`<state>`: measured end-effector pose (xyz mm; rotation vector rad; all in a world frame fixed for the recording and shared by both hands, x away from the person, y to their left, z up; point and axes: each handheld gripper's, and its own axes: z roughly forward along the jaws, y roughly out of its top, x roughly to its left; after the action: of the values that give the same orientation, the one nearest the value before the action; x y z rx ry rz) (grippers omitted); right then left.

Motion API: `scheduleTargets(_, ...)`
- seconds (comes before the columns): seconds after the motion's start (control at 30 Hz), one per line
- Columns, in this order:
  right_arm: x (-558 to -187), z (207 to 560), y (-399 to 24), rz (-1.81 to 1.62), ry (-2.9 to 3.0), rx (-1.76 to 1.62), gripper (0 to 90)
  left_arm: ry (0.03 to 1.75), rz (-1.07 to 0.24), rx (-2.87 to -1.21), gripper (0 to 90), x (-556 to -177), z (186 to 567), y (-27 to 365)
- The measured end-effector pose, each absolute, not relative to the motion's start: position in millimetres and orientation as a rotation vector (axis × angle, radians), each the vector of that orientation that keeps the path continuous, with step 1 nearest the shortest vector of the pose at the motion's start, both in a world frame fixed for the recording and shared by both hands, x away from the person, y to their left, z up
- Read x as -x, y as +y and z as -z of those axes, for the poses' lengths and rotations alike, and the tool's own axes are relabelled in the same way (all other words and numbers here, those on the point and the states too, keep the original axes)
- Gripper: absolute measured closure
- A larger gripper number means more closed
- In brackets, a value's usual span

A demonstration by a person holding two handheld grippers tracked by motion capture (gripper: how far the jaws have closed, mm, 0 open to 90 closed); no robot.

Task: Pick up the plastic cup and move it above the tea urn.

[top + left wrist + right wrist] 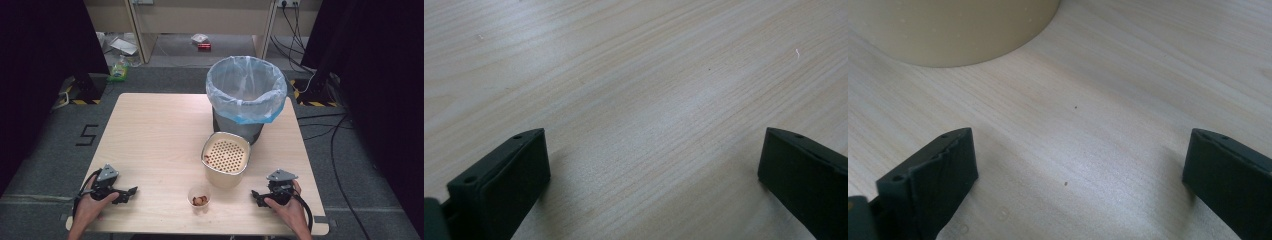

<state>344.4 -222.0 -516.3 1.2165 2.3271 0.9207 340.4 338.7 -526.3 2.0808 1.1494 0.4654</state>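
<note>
Near the table's point(150, 130) front edge, the left gripper point(131, 191) and right gripper point(256, 195) rest with jaws wide apart, gripping nothing. Between them sits a small cup point(199, 197) of brown bits, just in front of the cream container point(225, 159). Farther back stands the bin point(246, 92).

Two black grippers are seen, the left gripper point(131, 191) and the right gripper point(254, 194), each topped by a grey three-cornered plate with small dark holes. A black cable is looped from the rear of each, behind the plate. In the gripper views, the jaws are shown as thick, matte black blocks with slanted upper faces; two small screw holes are set along the top edge of each. The forearms are bare, without sleeves.
</note>
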Motion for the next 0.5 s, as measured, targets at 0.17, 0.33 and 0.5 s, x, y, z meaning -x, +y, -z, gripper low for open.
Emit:
scheduleTargets(0.17,-337,511,-223,-0.959,2.345,-1.175,20.3,1.150,-0.465,-2.081,0.0,-340,526,339)
scheduleTargets(0.33,-328,507,-223,-0.993,2.346,-1.147,21.9,1.149,-0.465,-2.080,0.0,-340,526,339)
scheduleTargets(0.5,-312,495,-219,-1.069,2.348,-1.133,25.5,1.150,-0.465,-2.081,0.0,-340,526,339)
